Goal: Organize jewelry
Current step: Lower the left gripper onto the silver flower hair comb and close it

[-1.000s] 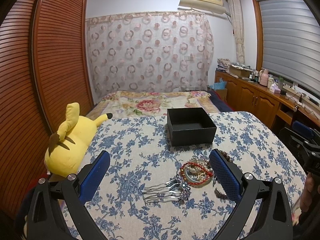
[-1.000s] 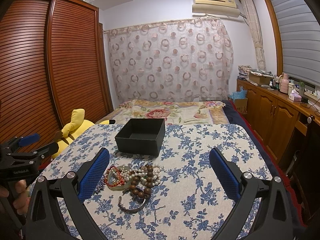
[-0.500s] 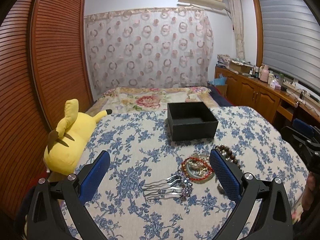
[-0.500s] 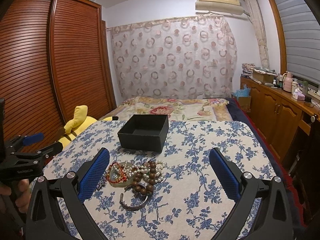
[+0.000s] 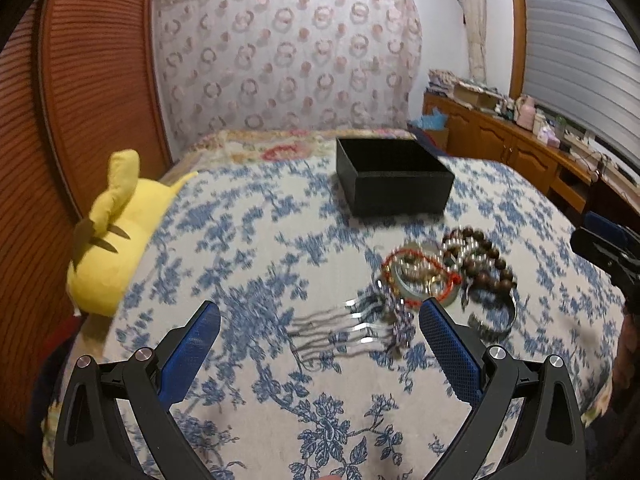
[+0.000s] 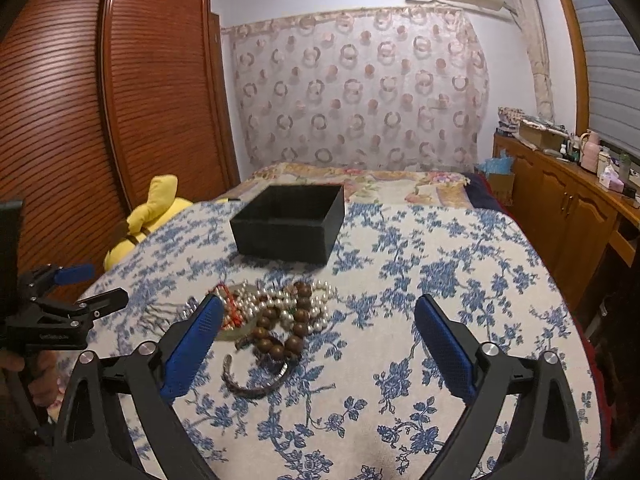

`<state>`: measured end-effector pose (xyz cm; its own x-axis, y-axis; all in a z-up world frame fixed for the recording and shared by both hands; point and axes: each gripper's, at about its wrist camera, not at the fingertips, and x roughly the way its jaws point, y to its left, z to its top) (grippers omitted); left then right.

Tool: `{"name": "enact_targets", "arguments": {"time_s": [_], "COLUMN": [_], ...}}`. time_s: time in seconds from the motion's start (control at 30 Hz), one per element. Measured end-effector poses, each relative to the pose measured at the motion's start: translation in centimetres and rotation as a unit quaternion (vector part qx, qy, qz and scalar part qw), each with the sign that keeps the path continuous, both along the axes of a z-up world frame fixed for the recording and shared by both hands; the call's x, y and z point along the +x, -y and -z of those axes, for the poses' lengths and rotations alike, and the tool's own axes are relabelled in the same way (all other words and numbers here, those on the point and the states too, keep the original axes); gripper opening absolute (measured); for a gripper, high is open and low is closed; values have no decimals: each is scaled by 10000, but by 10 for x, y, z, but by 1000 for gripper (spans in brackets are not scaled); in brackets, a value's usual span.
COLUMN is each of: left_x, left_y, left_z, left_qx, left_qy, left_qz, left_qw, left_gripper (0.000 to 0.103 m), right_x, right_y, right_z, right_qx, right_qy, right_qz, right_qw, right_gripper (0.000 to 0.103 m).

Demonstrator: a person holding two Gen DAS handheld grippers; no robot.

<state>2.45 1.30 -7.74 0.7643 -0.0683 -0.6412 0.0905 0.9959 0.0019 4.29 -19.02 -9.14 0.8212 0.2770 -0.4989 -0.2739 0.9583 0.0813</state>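
A pile of jewelry lies on the blue-flowered cloth: a brown wooden bead bracelet (image 5: 486,264) (image 6: 294,326), white pearls (image 6: 280,304), a red cord bracelet (image 5: 416,268), a dark metal bangle (image 6: 256,380) and a silver hair comb (image 5: 344,330). An open black box (image 5: 394,178) (image 6: 288,224) stands behind the pile. My left gripper (image 5: 320,340) is open and empty, over the comb. My right gripper (image 6: 318,332) is open and empty, just in front of the pile, its left fingertip (image 6: 200,328) beside the red bracelet.
A yellow plush toy (image 5: 116,236) lies at the cloth's left edge against a wooden sliding wardrobe (image 6: 100,120). A wooden sideboard (image 6: 568,208) with small items runs along the right wall. A flowered bed cover (image 6: 360,180) lies behind the box.
Both grippers have moved forward and down toward the jewelry pile, which now looks larger and nearer. Both stay open. The left view is blurred from motion.
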Motion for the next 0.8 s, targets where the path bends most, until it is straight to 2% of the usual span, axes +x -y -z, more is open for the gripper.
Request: {"name": "enact_targets", "arguments": {"time_s": [0.17,0.4,0.53,0.7,0.8], "left_x": [8,20,32,42,45], "left_y": [4,24,35,46,51], "left_z": [15,19,24,29,34], "left_qx": [-62,79,213,537,728], "left_qy": [-219,-374,-576,-741,-840], "left_qz": [200,660,940,1217,1338], "left_qw": [9995,9971,9937,9883,9848], "left_gripper": [97,96,88,87,79], "right_x": [9,16,18,19,19], "right_y": [-7,-18,-21,-20,-18], "right_z": [17,38,44,47,47], "right_qx": [-211,-446,-568,-500,-442], "right_qy": [-245,-557,-609,-678,-692], "right_qz": [-200,-456,-527,-624,-644], "right_qw": [9993,9964,9951,9945,9945], "right_gripper": [93,93,93,93,93]}}
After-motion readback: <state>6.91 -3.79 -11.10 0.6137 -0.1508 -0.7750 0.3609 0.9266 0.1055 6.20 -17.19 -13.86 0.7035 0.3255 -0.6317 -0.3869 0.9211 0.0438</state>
